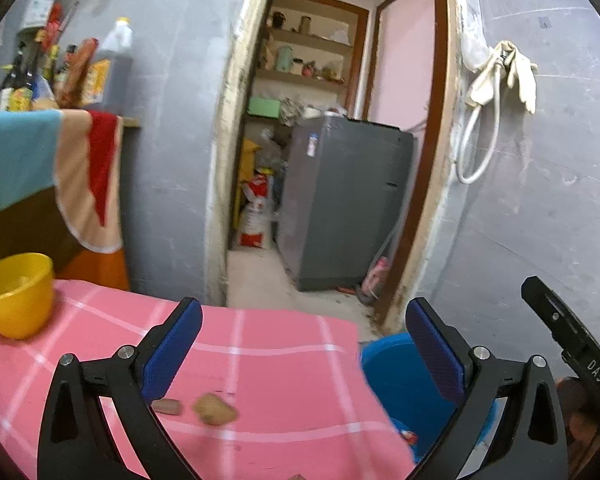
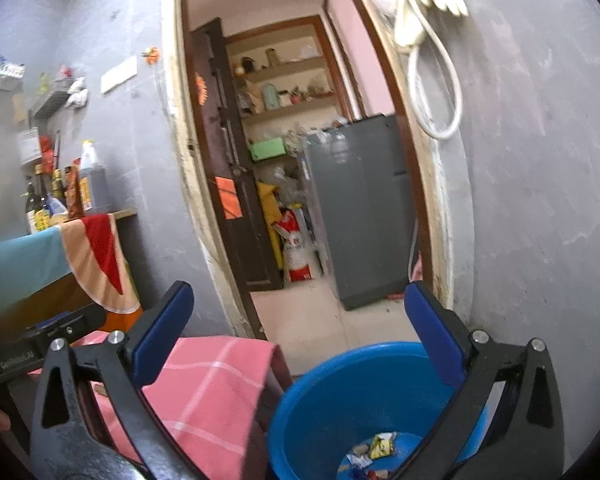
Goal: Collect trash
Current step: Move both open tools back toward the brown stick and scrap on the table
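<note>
Crumpled scraps of wrapper trash (image 2: 370,454) lie in the bottom of the round blue plastic bucket (image 2: 320,396), which stands on the floor just right of the desk's pink checked cloth (image 1: 260,360). Two small brown scraps (image 1: 214,409) lie on that cloth near the left tool (image 1: 302,344). Both it and the right tool (image 2: 298,332) gape wide, holding nothing. The drop step looks finished; next, I judge, comes lowering the left tool onto a brown scrap.

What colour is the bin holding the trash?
Blue bin; clearest in the right wrist view.
</note>
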`<state>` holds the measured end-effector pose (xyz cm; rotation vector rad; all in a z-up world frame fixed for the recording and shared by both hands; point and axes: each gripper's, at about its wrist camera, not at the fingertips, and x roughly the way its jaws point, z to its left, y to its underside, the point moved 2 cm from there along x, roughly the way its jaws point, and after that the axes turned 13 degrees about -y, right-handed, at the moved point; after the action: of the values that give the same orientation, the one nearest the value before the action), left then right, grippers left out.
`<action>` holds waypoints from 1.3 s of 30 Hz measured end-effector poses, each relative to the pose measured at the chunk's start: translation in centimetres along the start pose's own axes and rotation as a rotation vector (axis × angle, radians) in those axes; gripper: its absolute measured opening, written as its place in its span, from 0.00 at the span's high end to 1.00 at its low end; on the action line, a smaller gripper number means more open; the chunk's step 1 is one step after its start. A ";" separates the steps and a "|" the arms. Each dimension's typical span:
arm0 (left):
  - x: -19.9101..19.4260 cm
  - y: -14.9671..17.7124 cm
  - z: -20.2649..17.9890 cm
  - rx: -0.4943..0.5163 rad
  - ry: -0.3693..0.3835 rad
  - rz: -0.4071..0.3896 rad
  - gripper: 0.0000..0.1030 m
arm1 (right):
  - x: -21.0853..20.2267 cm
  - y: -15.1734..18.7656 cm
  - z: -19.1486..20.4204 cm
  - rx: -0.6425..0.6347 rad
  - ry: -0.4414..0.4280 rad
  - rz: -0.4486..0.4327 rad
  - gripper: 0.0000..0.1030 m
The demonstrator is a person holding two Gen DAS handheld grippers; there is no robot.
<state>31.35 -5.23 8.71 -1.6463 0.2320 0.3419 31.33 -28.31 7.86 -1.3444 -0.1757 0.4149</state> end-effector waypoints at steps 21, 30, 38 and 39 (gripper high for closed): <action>-5.0 1.2 9.0 0.019 -0.157 -0.071 0.03 | 2.8 1.5 9.0 -0.076 -0.144 0.028 0.00; -5.5 2.2 11.8 -0.002 -0.207 -0.066 0.03 | 4.0 2.8 11.8 -0.144 -0.186 0.087 0.00; -4.3 3.4 13.7 -0.012 -0.232 -0.014 0.03 | 6.0 4.1 13.5 -0.203 -0.205 0.179 0.00; -3.9 3.5 13.9 -0.012 -0.231 0.003 0.03 | 6.4 4.4 13.7 -0.210 -0.206 0.200 0.00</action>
<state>25.28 8.01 5.70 -1.6030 0.0585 0.5318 31.43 -12.67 5.96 -1.5307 -0.2622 0.7205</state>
